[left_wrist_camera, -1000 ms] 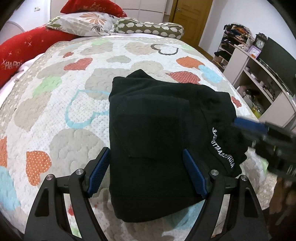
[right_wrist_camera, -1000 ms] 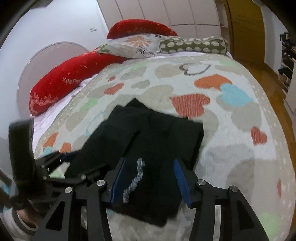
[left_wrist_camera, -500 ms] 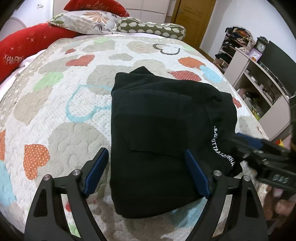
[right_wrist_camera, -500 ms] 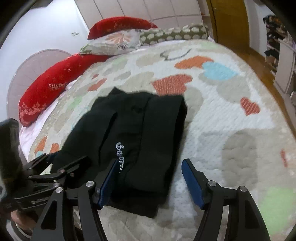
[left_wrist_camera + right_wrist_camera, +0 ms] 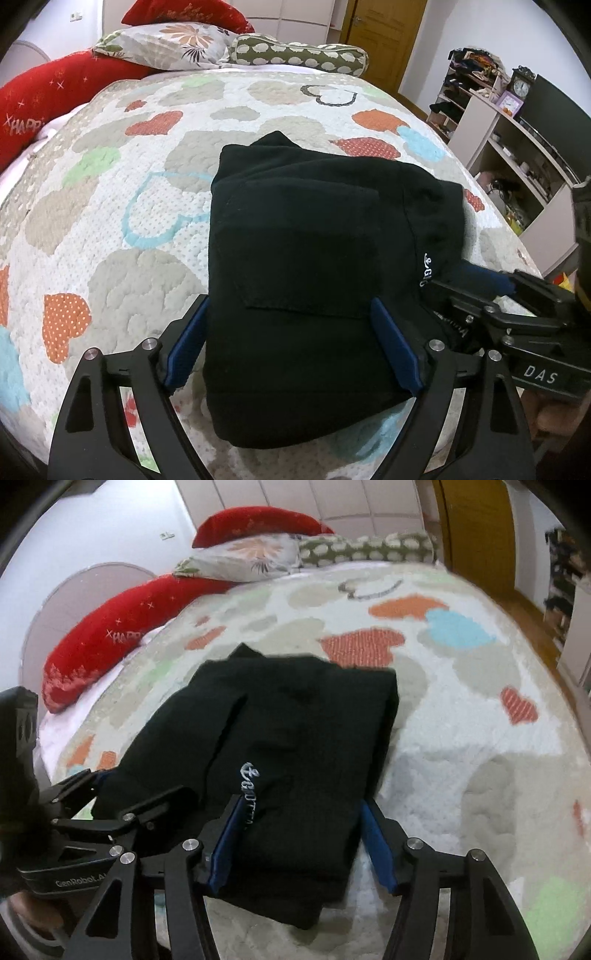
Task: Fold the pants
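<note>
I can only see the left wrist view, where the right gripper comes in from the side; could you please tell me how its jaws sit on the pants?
Observer: The right gripper straddles the near right part of the folded pants; its jaws are closing with cloth between them.
Operator: Thank you. How far right does it reach?
Observer: Its right pad sits at the pants' right edge, with quilt beyond it.
Operator: And the other side?
Observer: Its left pad sits by the white lettering, covering the lower letters.
</note>
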A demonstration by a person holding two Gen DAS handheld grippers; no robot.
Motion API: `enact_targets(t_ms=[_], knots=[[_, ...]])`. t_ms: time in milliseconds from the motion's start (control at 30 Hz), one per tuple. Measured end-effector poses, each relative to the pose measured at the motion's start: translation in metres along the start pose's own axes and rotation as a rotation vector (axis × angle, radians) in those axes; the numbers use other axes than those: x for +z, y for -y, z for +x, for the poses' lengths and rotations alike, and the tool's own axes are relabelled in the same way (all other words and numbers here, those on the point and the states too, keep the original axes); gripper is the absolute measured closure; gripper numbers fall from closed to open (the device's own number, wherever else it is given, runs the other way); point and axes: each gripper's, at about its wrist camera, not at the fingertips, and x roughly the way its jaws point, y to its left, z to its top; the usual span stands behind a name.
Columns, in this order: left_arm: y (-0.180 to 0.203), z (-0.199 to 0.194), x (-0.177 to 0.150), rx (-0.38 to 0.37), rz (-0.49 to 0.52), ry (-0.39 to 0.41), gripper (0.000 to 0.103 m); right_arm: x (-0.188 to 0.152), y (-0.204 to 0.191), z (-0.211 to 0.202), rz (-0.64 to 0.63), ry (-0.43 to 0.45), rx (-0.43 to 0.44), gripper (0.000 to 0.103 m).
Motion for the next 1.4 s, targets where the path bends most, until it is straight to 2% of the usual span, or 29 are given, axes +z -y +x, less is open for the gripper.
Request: enact_targets(t_ms=[100, 233, 300, 433, 600, 700, 800, 833, 867, 933, 967, 1067, 1133, 1233, 1300, 1400], knots=[[-0.001, 0.001, 0.002, -0.007, 0.002, -0.006, 0.016, 0.004, 0.01, -0.012, 0.051, 0.027, 0.06, 0.043], [-0.004, -0.001, 0.007, -0.023, -0.002, -0.014, 0.016, 0.012, 0.021, -0.025, 0.089, 0.066, 0.092, 0.041], [-0.008, -0.007, 0.01, -0.034, -0.006, 0.002, 0.016, 0.012, 0.024, -0.024, 0.097, 0.06, 0.093, 0.037], [-0.031, -0.022, 0.019, -0.074, -0.054, 0.036, 0.016, 0.01, 0.035, -0.01, 0.11, 0.013, 0.106, 0.036], [-0.056, -0.011, 0.024, -0.118, -0.092, -0.024, 0.016, 0.013, 0.051, 0.004, 0.145, 0.024, 0.185, 0.031], [-0.067, 0.003, 0.025, -0.2, -0.155, -0.051, 0.016, 0.018, 0.047, 0.013, 0.104, 0.02, 0.215, 0.026], [-0.064, 0.019, 0.027, -0.246, -0.165, -0.06, 0.016, 0.025, 0.045, 0.024, 0.092, 0.044, 0.267, 0.024], [-0.06, 0.022, 0.027, -0.245, -0.157, -0.047, 0.014, 0.027, 0.044, 0.028, 0.097, 0.055, 0.293, 0.024], [-0.057, 0.023, 0.028, -0.245, -0.146, -0.035, 0.014, 0.028, 0.043, 0.03, 0.097, 0.056, 0.301, 0.033], [-0.049, 0.027, 0.03, -0.253, -0.101, -0.029, 0.015, 0.032, 0.036, 0.035, 0.089, 0.051, 0.293, 0.044], [-0.044, 0.028, 0.032, -0.265, -0.08, -0.03, 0.029, 0.033, 0.034, 0.035, 0.095, 0.058, 0.295, 0.051], [-0.041, 0.021, 0.042, -0.293, -0.059, -0.033, 0.055, 0.041, 0.027, 0.025, 0.1, 0.087, 0.313, 0.063], [-0.043, 0.01, 0.052, -0.301, -0.03, -0.015, 0.061, 0.049, 0.022, 0.017, 0.089, 0.109, 0.33, 0.063], [-0.049, -0.003, 0.07, -0.269, 0.003, 0.041, 0.062, 0.072, 0.01, 0.011, 0.067, 0.159, 0.36, 0.064], [-0.057, -0.009, 0.086, -0.23, 0.018, 0.072, 0.062, 0.091, 0.005, 0.02, 0.073, 0.168, 0.345, 0.064], [-0.071, 0.004, 0.101, -0.184, 0.002, 0.062, 0.062, 0.109, 0.006, 0.049, 0.097, 0.16, 0.323, 0.062]])
